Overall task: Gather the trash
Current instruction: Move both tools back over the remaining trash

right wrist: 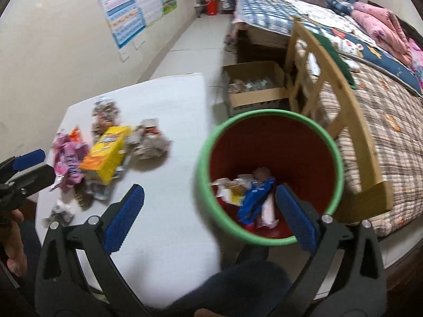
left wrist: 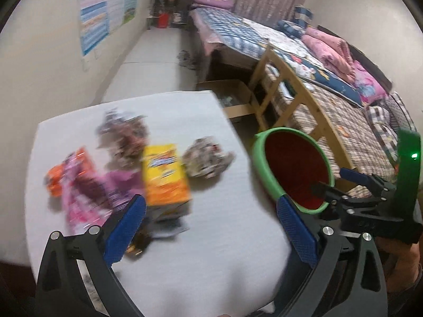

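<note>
Trash lies on a white table (left wrist: 211, 237): a yellow-orange box (left wrist: 165, 175), pink wrappers (left wrist: 84, 192), crumpled paper (left wrist: 207, 161) and more crumpled wrappers (left wrist: 124, 134). The same box (right wrist: 107, 155) and crumpled paper (right wrist: 149, 144) show in the right wrist view. My left gripper (left wrist: 211, 208) is open and empty over the table, just short of the pile. My right gripper (right wrist: 210, 198) is open and empty above the rim of a red bin with a green rim (right wrist: 205, 155). The bin holds a blue wrapper (right wrist: 253, 200) and other scraps.
A bed with a wooden footboard (right wrist: 341, 100) stands right of the bin. A cardboard box (right wrist: 253, 89) sits on the floor behind the bin. A small crumpled scrap (right wrist: 59, 212) lies near the table's left front edge. Posters (right wrist: 132, 2) hang on the left wall.
</note>
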`<move>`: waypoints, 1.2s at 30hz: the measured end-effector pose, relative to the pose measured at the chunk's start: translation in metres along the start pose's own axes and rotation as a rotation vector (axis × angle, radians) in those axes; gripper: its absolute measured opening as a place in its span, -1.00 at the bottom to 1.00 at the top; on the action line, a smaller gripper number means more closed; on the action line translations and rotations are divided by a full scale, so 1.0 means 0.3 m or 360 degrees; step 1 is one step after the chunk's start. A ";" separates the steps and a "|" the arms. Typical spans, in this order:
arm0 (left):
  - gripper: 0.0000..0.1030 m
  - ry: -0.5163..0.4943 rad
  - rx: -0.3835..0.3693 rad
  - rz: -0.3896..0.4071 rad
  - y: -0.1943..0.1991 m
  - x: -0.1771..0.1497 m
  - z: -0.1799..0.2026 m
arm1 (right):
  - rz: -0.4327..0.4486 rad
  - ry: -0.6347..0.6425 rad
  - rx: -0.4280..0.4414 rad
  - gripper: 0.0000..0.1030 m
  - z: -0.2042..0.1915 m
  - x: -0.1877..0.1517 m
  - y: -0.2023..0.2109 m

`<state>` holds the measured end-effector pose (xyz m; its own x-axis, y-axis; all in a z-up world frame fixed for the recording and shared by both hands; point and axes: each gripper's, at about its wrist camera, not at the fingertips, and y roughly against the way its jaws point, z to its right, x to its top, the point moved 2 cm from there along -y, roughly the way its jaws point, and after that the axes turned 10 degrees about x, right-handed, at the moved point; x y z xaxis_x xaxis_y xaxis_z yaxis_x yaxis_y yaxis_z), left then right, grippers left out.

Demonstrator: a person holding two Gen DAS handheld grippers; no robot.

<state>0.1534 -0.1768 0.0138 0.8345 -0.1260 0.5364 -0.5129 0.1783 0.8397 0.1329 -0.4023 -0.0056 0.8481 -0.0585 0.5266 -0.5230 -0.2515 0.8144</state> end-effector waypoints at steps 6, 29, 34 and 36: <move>0.84 0.0156 0.0098 0.0027 0.060 -0.075 -0.204 | 0.0013 0.0063 0.0039 0.91 -0.178 -0.028 -0.030; 0.82 0.0465 0.0102 -0.0074 0.029 -0.213 -0.598 | -0.0092 0.0074 0.0126 0.91 -0.339 0.015 -0.178; 0.82 0.0457 0.0091 -0.0115 -0.050 -0.172 -0.597 | -0.0070 0.0103 0.0060 0.91 -0.308 0.086 -0.215; 0.82 0.0454 0.0085 -0.0134 -0.087 -0.159 -0.595 | -0.0077 0.0093 0.0051 0.91 -0.294 0.106 -0.239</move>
<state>0.1631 -0.0012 -0.0488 0.8935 0.1427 0.4259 -0.4432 0.1264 0.8875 0.1899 -0.3011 -0.0257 0.8656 0.0109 0.5006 -0.4775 -0.2832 0.8318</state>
